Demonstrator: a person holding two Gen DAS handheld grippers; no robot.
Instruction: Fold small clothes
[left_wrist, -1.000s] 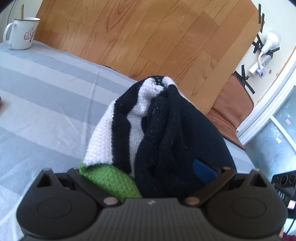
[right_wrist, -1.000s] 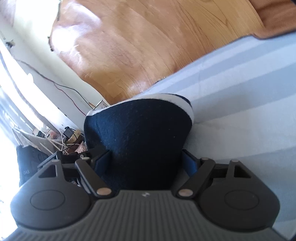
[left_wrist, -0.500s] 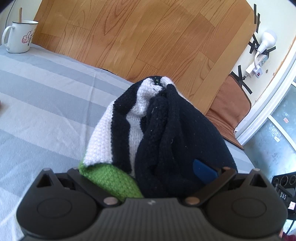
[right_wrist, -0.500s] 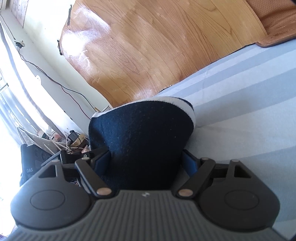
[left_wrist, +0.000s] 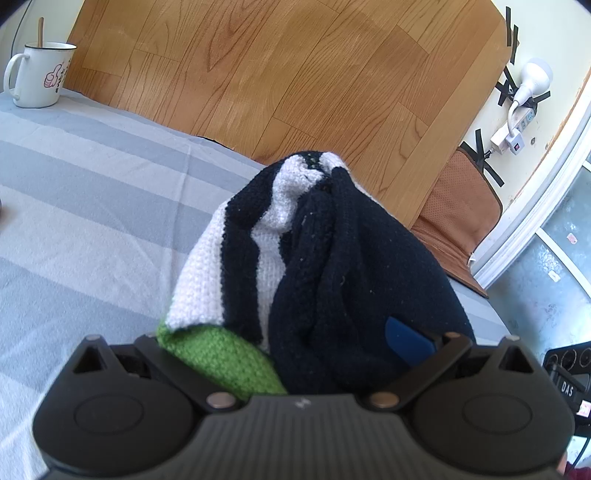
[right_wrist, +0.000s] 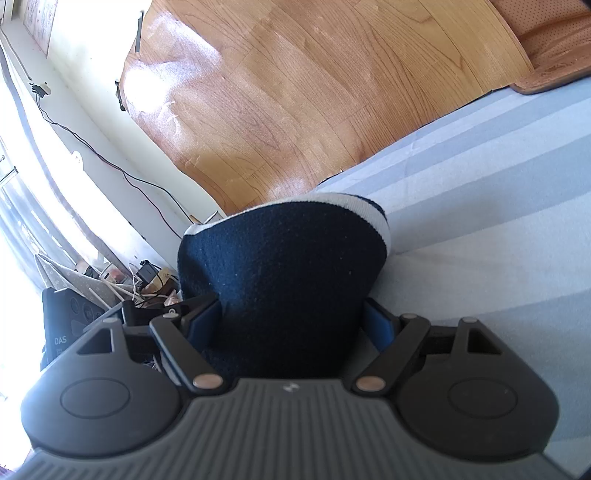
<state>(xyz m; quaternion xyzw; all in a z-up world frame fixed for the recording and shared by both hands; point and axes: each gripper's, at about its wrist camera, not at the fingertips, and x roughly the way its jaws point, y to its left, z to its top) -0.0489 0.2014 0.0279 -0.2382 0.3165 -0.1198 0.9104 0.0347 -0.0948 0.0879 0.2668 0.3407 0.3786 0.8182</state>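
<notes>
Knitted garment (left_wrist: 321, 266) — over both grippers

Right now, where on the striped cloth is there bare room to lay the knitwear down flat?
Left wrist view: the striped cloth lies bare between the mug and the bunched knitwear. Right wrist view: bare stripes right of the navy piece. Crowded only at the grippers.

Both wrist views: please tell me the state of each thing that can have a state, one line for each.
Left hand-held gripper: knitted garment bunched between its fingers; pads mostly hidden, so the grip is unclear.
Knitted garment: bunched up, not folded flat.
Right hand-held gripper: jaws wide, navy fabric between the pads.
Navy fabric: standing up in a curved fold.
Mug: upright on the striped cloth, a stick in it.
</notes>
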